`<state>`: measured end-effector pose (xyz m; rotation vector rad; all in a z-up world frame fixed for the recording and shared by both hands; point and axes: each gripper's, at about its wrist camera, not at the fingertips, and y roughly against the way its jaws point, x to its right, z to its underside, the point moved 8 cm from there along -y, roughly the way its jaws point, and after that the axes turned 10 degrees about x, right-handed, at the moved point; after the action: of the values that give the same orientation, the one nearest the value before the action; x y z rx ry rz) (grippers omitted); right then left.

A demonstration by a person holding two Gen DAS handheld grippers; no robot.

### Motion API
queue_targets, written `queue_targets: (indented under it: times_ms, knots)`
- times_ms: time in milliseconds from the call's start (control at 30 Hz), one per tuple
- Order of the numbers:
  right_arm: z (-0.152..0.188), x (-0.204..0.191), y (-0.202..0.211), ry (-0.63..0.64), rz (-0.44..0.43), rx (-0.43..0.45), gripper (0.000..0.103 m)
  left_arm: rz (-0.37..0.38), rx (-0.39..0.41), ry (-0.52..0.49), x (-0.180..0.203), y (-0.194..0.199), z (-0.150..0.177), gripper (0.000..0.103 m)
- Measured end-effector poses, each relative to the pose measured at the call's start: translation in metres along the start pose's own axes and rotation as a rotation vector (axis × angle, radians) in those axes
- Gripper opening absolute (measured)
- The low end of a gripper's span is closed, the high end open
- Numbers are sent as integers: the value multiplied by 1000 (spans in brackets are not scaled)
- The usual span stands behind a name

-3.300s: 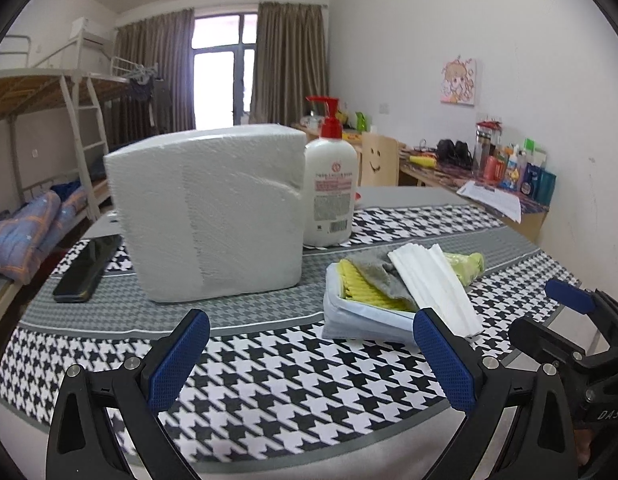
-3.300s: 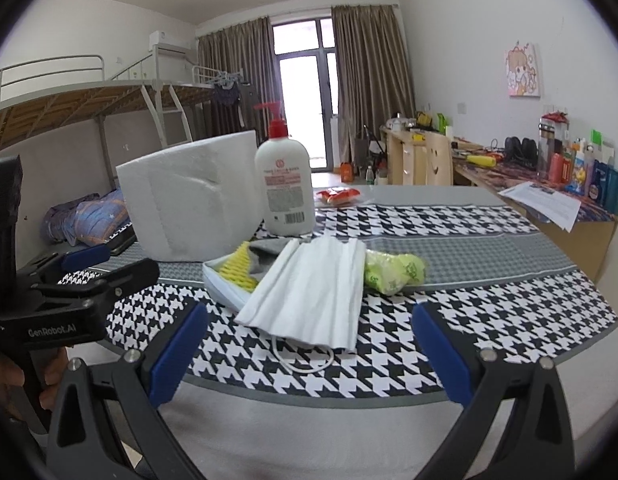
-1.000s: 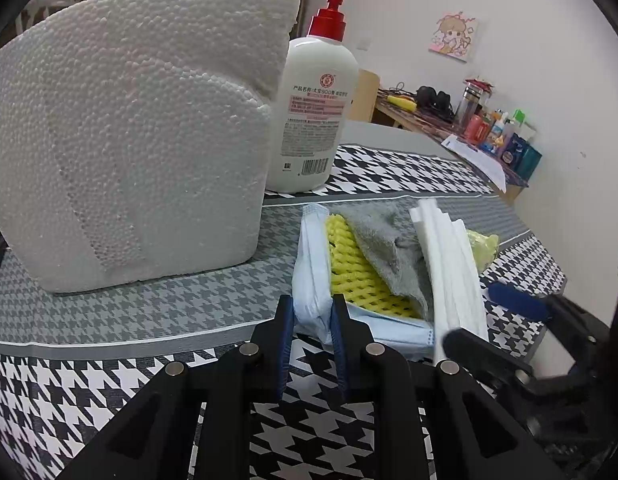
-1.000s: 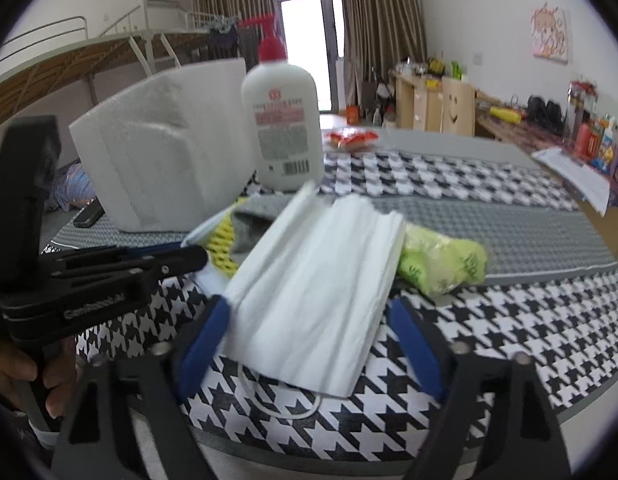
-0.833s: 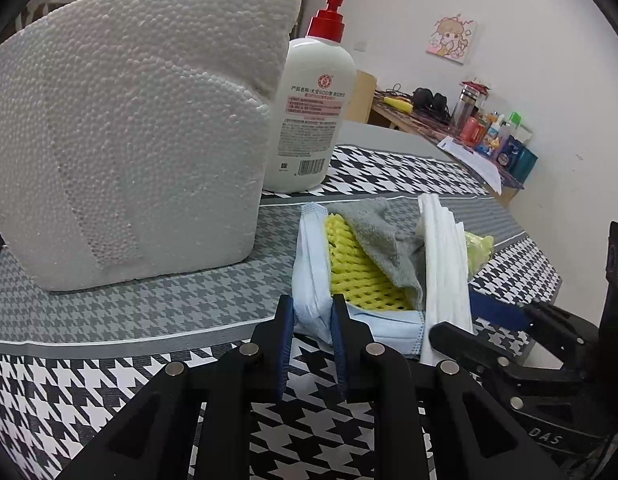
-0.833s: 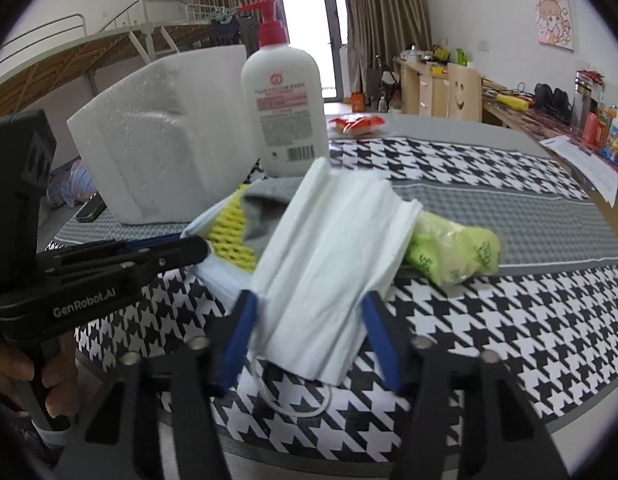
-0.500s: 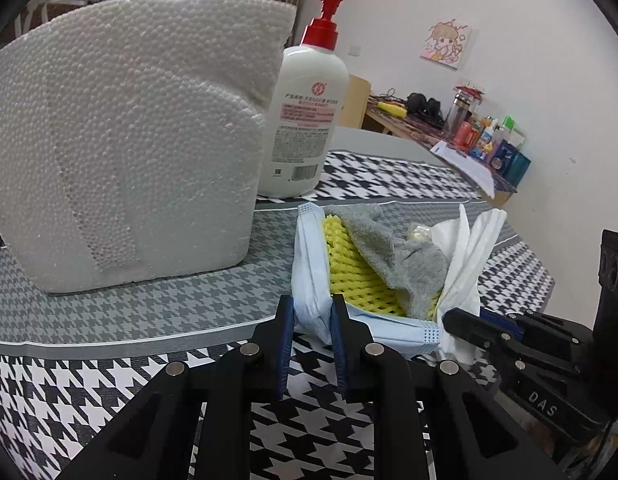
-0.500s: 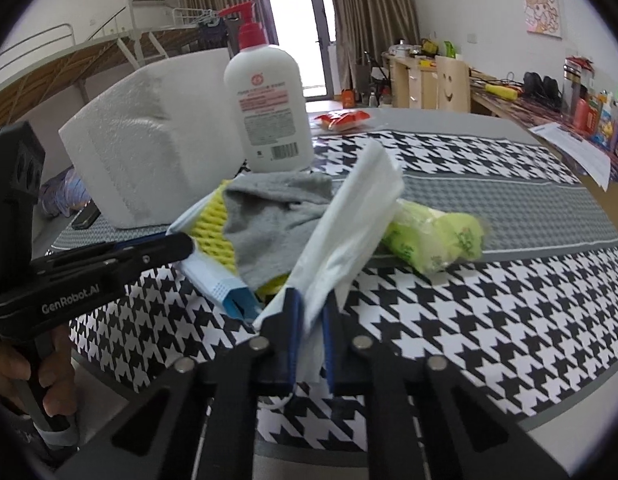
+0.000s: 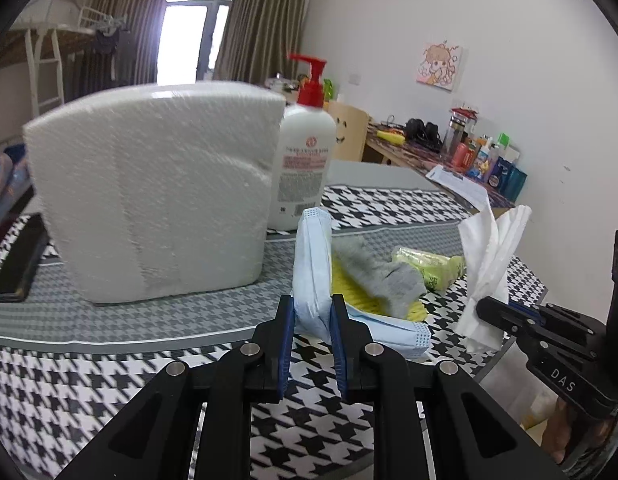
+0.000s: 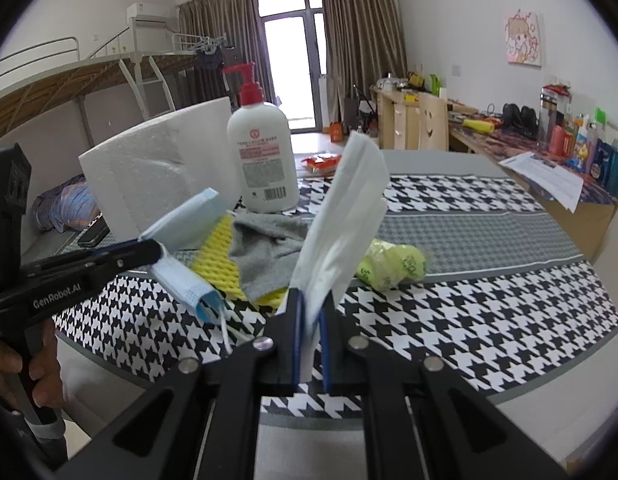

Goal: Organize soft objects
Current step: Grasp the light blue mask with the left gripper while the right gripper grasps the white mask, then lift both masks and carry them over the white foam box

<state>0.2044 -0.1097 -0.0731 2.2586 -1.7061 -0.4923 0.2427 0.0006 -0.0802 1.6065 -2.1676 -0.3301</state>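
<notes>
1. I start from the soft pile near the front edge of the houndstooth table (image 10: 489, 312): a blue face mask (image 9: 313, 268), a yellow foam net (image 10: 217, 252), a grey cloth (image 10: 269, 248) and a white face mask (image 10: 341, 216), with a yellow-green soft packet (image 10: 393, 266) just to the right of them.

2. As I read it, the step in hand is lifting the two masks off the pile so each can be set apart. To do it well, I judge I should raise both ends evenly and slowly, since the grey cloth and the net lie against the blue mask and could drag along.

3. I should also watch the ear loop (image 10: 225, 328) dangling from the blue mask; it could snag on the table edge.

4. My left gripper (image 9: 312, 334) has its jaws pressed nearly together, pinching the near end of the blue mask, which stands up between the blue pads.

5. My right gripper (image 10: 309, 332) has its jaws squeezed tight on the near edge of the white mask, which fans upward from the pinch.

6. Farther back stand a white foam block (image 9: 149, 200) on the left and a pump bottle (image 9: 305, 160) just beside it; I would keep both lifts clear of them. A dark phone (image 9: 21, 256) lies at the far left.
</notes>
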Motion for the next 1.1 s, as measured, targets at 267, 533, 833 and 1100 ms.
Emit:
queue_targets:
  times_ms: [267,533,833,1100]
  knots:
    - [-6,-3,24,16,1,55,11,-32,68,-33,6,34,-7,19]
    - [-13,-10,54,30,-8,119,11,-55,145,-74,16,74,-13,19]
    - [-19,-18,86,45,-23,187,11,-95,231,-114,27,119,-19,19]
    - [-27,-22,115,52,-32,266,11,-139,326,-158,37,158,-23,19]
